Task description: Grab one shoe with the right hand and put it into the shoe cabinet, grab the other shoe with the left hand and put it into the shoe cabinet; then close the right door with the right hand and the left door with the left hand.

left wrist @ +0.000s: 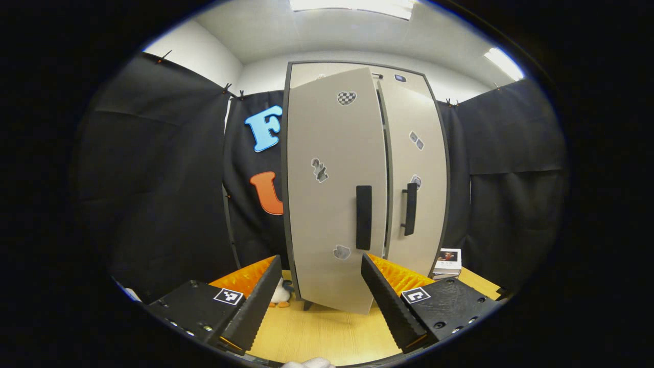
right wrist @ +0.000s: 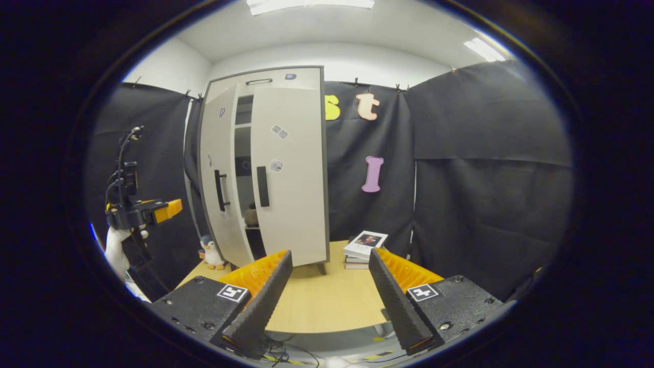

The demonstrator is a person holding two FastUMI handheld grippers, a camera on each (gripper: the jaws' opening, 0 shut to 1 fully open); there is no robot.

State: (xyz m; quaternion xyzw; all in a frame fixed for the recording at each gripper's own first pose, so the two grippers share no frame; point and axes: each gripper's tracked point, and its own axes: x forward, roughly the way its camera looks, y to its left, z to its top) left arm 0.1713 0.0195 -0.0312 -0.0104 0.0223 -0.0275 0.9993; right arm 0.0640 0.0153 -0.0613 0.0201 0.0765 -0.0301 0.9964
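You are facing a shoe cabinet [left wrist: 337, 194] showing smooth, matt panel doors with matt black handles [left wrist: 364, 217]. The table [left wrist: 327, 332] is showing a pale wood-look top, and soft matt cloth [right wrist: 485, 168] is hanging behind it.

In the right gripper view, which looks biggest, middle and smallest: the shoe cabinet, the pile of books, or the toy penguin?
1. Shoe cabinet, by far the biggest.
2. Pile of books.
3. Toy penguin.

The books and penguin look close in size, and the penguin may stand farther back, so their order is unsure.
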